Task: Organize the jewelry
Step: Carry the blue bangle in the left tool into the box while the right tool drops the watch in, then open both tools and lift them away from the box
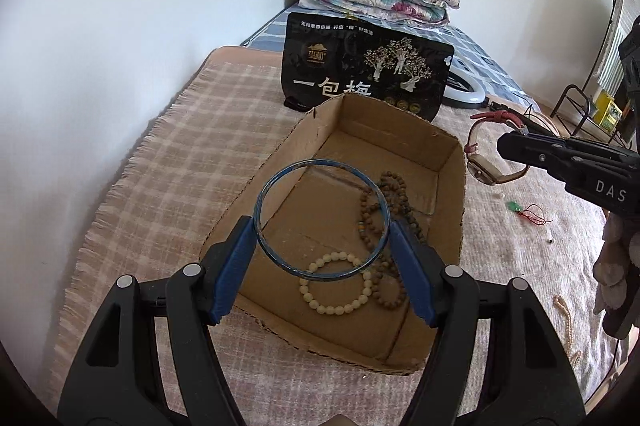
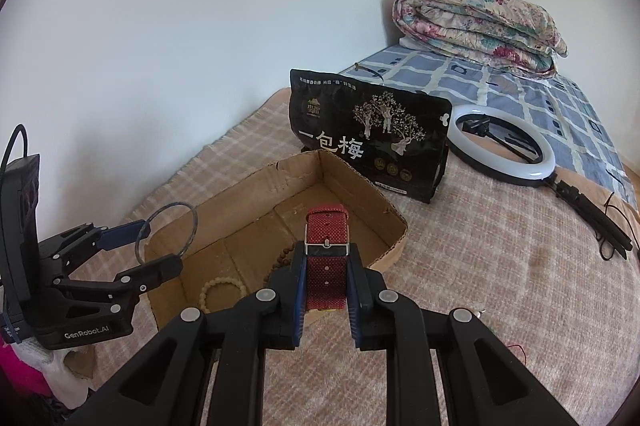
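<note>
Scanning left to right, per item:
left gripper (image 1: 322,246): blue-padded jaws clamped on opposite sides of a thin blue ring bangle (image 1: 322,220); bangle is held in the air over the near-left part of the box, seen tilted in the right wrist view (image 2: 167,233).
open brown cardboard box (image 1: 452,193): set on a pink-and-cream plaid woven blanket (image 1: 168,153); walls low, top open.
cream round-bead bracelet (image 1: 336,284): lying flat on the box floor, near end.
brown wooden bead strand (image 1: 386,209): coiled on the box floor, just beside the cream bracelet, touching it.
black printed snack pouch (image 1: 366,69): stood upright behind the box's far wall.
right gripper (image 2: 325,286): jaws closed on the red perforated strap of a wristwatch (image 2: 326,258), silver buckle just above the fingertips; watch is held aloft outside the box's right wall in the left wrist view (image 1: 486,161).
white ring light (image 2: 502,149): lying flat on the bed, right of the pouch.
</note>
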{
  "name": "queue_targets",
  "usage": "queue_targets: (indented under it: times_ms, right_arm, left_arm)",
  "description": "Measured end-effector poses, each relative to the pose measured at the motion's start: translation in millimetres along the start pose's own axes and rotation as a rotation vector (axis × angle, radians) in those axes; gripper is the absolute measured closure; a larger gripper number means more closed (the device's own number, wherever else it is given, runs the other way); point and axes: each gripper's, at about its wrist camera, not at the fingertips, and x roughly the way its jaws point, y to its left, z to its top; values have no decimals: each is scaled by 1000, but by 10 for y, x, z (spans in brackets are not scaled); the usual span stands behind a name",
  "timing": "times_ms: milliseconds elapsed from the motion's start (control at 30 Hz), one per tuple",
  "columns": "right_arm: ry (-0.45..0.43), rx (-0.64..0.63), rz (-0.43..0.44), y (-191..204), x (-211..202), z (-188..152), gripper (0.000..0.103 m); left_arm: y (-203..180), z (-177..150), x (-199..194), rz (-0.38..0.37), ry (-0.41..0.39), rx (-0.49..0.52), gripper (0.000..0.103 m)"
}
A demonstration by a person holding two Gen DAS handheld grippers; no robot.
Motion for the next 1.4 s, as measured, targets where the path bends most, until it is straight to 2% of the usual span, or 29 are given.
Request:
queue_targets:
  times_ms: [267, 533, 600, 700, 767, 867, 1033, 1400]
  right_arm:
    - [33, -6, -12, 40, 294, 22, 87]
    - [48, -10, -18, 77, 393, 26, 85]
    - [45, -10, -17, 86, 385, 19, 77]
    - [34, -7, -13, 87, 347, 26, 65]
    - [19, 1, -18, 80, 306, 29, 43]
    - [0, 10, -33, 66, 245, 28, 29]
    - [-12, 25, -53, 36, 158, 15, 18]
    - [-32, 49, -85, -75, -100, -47, 12]
  left_arm:
    - [122, -100, 87, 21, 27, 6, 33]
    - [158, -109, 95, 27, 23, -5, 32]
    - [171, -97, 100, 26, 27, -15, 32]
    - [178, -87, 108, 28, 36, -26, 26]
    - [178, -89, 111, 40, 37, -27, 23]
    - [162, -86, 113, 42, 44, -22, 23]
    - [114, -87, 91, 39, 43, -13, 23]
    - [-34, -79, -54, 30, 20, 8, 23]
